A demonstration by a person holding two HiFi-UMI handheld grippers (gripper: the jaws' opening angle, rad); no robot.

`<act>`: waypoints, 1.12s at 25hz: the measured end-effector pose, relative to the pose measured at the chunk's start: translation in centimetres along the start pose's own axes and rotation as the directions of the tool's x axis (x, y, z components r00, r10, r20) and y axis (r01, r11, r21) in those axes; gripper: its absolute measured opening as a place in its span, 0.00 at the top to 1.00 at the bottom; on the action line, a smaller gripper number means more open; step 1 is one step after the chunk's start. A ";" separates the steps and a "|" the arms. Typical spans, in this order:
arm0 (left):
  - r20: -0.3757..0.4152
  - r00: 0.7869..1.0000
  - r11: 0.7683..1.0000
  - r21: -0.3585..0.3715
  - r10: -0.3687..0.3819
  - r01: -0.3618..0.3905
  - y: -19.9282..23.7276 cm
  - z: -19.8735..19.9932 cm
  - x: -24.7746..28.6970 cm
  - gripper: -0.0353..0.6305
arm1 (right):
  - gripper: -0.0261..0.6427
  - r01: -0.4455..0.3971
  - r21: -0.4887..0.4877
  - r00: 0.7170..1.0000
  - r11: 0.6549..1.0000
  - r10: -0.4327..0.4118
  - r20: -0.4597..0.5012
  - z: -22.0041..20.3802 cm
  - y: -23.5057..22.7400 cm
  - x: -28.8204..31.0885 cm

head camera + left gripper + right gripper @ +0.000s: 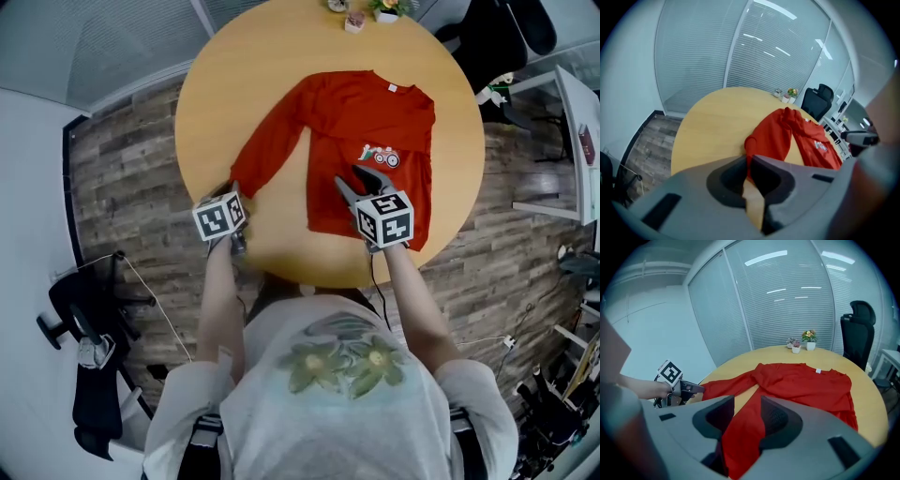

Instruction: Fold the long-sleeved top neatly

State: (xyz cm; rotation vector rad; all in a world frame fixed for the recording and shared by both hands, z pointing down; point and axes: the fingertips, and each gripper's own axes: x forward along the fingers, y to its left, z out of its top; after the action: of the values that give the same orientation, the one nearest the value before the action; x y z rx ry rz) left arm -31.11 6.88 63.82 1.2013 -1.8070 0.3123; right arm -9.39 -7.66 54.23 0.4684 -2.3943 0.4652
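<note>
While the left gripper (pixel 749 163) pinches the cuff (pixel 751 143) of the top (pixel 366 131), the right gripper (pixel 361 180) hovers open above its body.

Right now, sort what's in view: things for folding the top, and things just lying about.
Job: top; left gripper, shut on its sleeve; right gripper, open above the top; table.
Lying about: pots; chair.
</note>
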 end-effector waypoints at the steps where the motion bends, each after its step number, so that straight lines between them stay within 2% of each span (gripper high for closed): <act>1: 0.019 1.000 1.000 0.001 -0.013 0.013 -0.2 0.8 -0.5 0.91 | 0.68 0.006 0.006 1.000 1.000 -0.006 0.008 0.1 -0.1 -0.3; 6: 0.148 0.987 0.998 0.005 -0.065 0.065 -1.1 7.7 -4.1 0.91 | 0.68 0.030 0.036 0.998 0.999 -0.032 0.055 0.7 -1.5 -2.4; 10: 0.264 0.962 0.997 0.038 -0.070 0.062 -0.9 14.7 -6.9 0.91 | 0.68 0.052 0.064 0.994 0.997 -0.058 0.094 1.2 -2.8 -4.1; 14: 0.344 0.934 0.994 0.096 -0.090 0.060 -2.1 21.1 -9.5 0.91 | 0.68 0.072 0.082 0.988 0.994 -0.082 0.134 2.1 -4.0 -5.5; 18: 0.345 0.923 0.983 0.126 -0.170 0.135 -5.2 24.8 -11.3 0.91 | 0.68 0.090 0.089 0.980 0.992 -0.104 0.168 3.0 -5.2 -6.7; 23: 0.297 0.917 0.964 0.103 -0.265 0.245 -9.6 25.3 -11.7 0.91 | 0.68 0.108 0.113 0.972 0.988 -0.128 0.198 3.3 -6.1 -8.2; 28: 0.270 0.884 0.923 0.070 -0.382 0.378 -15.5 25.1 -11.3 0.91 | 0.68 0.130 0.139 0.965 0.982 -0.157 0.208 2.7 -7.9 -9.8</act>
State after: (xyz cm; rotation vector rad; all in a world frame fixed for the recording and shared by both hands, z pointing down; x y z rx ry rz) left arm -30.71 -9.82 37.03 1.6433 -1.7499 -0.0757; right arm -0.19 -13.69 47.48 0.7802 -2.5268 0.5225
